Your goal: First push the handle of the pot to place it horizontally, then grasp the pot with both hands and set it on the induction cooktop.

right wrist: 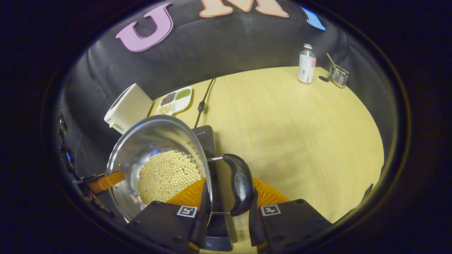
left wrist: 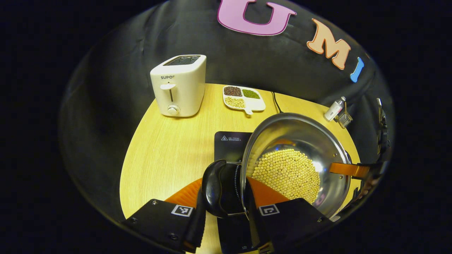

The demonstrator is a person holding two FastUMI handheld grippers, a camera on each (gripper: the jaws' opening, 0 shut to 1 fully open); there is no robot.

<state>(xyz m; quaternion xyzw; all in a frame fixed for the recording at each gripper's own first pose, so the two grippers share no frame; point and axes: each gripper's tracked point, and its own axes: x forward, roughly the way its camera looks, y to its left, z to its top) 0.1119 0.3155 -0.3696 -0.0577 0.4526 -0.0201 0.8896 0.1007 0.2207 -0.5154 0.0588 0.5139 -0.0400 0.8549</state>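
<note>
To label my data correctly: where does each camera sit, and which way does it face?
Left gripper view: rides on left tongs, facing the toaster across the pot; own fingers at bottom.
Right gripper view: rides on right tongs, facing the bottle; own fingers at bottom.
Shared: pot, toaster, bean tray, cooktop.

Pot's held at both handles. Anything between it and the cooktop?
Nothing visible. The pot, full of beans, hangs over the cooktop, whose bare top shows below it. The toaster and bean tray stand farther back.
</note>
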